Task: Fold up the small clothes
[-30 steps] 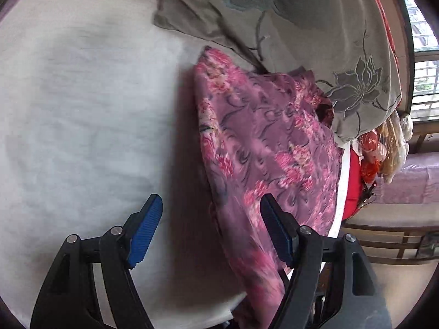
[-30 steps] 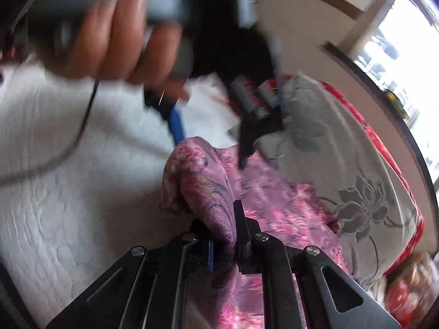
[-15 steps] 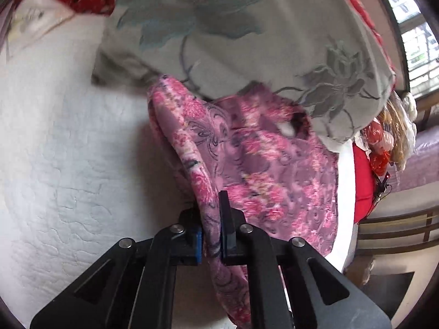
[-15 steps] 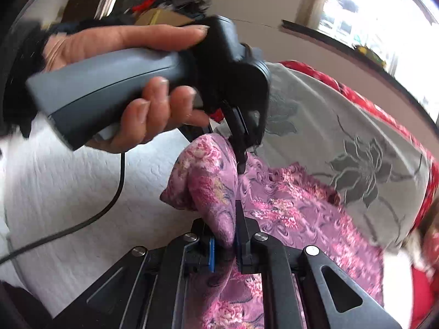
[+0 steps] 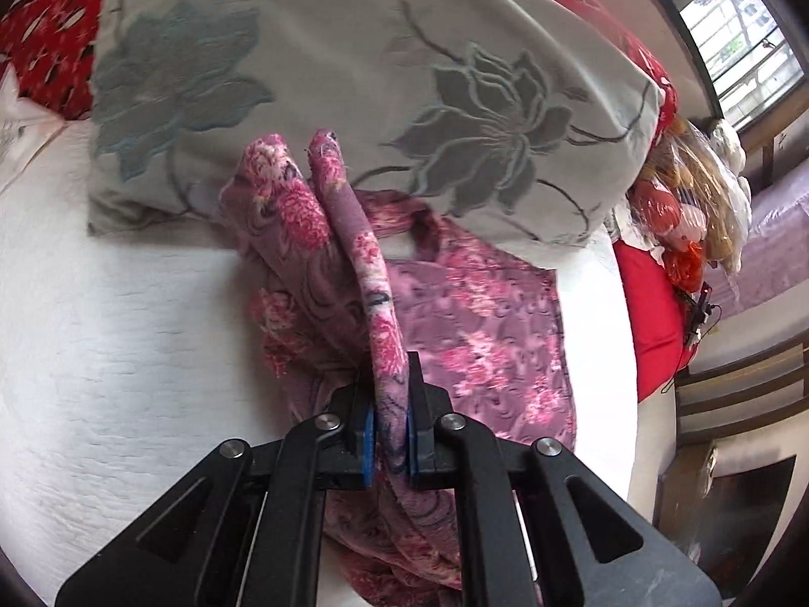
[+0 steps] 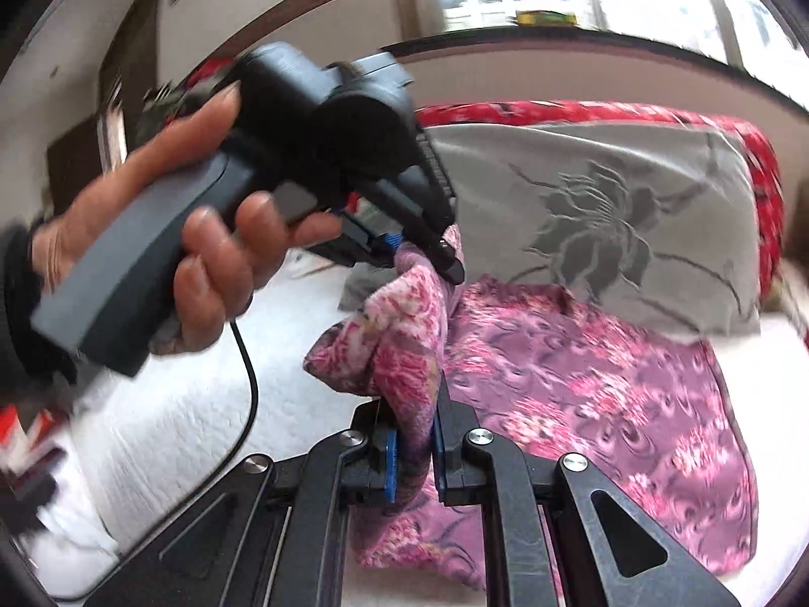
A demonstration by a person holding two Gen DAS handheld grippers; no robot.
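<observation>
A purple and pink floral garment [image 5: 480,323] lies on a white quilted bed [image 5: 126,329]; it also shows in the right wrist view [image 6: 581,379]. My left gripper [image 5: 389,435] is shut on a raised fold of its near edge. My right gripper [image 6: 412,460] is shut on another part of the same edge and lifts it. In the right wrist view the left gripper [image 6: 419,253], held in a hand [image 6: 202,253], pinches the cloth just beyond. The rest of the garment lies flat to the right.
A grey pillow with flower pattern [image 5: 354,76] lies against the far side of the garment, over a red floral cover [image 5: 45,35]. The bed's right edge [image 5: 607,303] drops to a red cloth [image 5: 652,323], bags and a wooden bench. A black cable [image 6: 248,389] hangs from the left tool.
My left gripper was open beside the garment one second ago; it has shut on the edge and lifted it. The right gripper stays shut on the cloth, and both have risen.
</observation>
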